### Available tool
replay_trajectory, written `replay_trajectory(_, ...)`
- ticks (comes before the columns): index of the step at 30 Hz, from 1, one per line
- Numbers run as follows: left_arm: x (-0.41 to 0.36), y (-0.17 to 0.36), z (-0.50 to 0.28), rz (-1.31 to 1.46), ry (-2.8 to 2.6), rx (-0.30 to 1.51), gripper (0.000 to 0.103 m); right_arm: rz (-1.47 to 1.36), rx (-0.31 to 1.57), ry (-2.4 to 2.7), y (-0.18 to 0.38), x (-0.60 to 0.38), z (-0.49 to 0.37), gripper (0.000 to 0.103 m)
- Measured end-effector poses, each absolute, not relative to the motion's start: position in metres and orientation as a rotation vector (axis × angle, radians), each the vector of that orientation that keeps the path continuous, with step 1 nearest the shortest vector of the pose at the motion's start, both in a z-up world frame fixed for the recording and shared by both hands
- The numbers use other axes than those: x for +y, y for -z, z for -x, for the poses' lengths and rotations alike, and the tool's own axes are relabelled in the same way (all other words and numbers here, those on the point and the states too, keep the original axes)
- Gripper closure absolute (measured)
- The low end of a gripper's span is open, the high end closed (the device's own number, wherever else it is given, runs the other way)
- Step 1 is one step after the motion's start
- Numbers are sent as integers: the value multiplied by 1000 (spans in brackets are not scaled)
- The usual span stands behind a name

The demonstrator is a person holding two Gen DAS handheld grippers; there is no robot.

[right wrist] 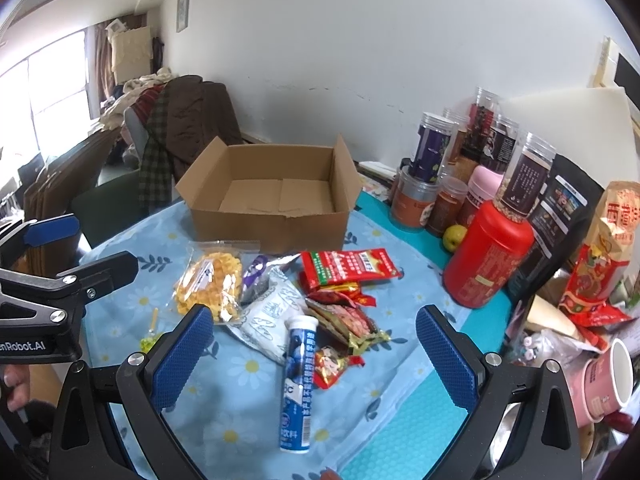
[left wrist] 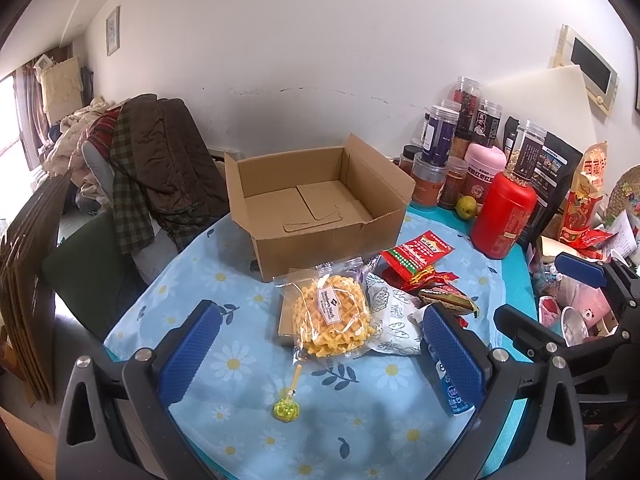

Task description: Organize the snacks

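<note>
Right wrist view, nearest item: right gripper (right wrist: 314, 354), fingers spread wide, nothing between them, poised over a blue tablet tube (right wrist: 298, 384) lying flat on the floral cloth of the surface (right wrist: 248, 412). Left wrist view, nearest item: left gripper (left wrist: 320, 352), likewise wide apart and empty, with a small yellow-green trinket (left wrist: 285, 409) on the cloth between its arms.

Next out, one loose pile of snacks: waffle biscuit bag (left wrist: 330, 318), clear wrap, resting on a flat carton; white bread-print pouch (left wrist: 394, 318) touching its right side; small red-and-gold sachets (right wrist: 344, 320) beside the tube; large red packet (right wrist: 348, 266) at the pile's far edge. A purple wrapper appeared tucked under the biscuit bag, though too little showed to be sure.

Beyond the pile: cardboard box (left wrist: 316, 200), flaps up, interior bare. Far right: jars, a red canister (left wrist: 502, 220) and a green fruit (left wrist: 466, 207), crowded against the wall.

Step judged in hand: first pick, nothing yet boxed. Next move called for lowering one gripper squarely over a single item, the tube or the biscuit bag, closing on it alone, then lifting clear of the box's near wall.
</note>
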State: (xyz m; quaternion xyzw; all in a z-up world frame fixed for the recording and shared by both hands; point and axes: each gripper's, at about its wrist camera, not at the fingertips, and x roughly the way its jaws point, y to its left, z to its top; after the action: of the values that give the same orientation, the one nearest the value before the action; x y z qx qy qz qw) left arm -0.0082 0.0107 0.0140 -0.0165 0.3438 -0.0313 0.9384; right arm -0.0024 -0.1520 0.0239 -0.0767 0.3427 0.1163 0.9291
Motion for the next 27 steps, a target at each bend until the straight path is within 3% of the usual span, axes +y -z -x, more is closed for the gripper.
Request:
replay_trajectory(12,30,-1,3,58,133,715,0,130,684,-200,-19,-144,11,0)
replay_trajectory(27,40,66,2,42,187,812,0,61,782,-159,57,-144,16,5)
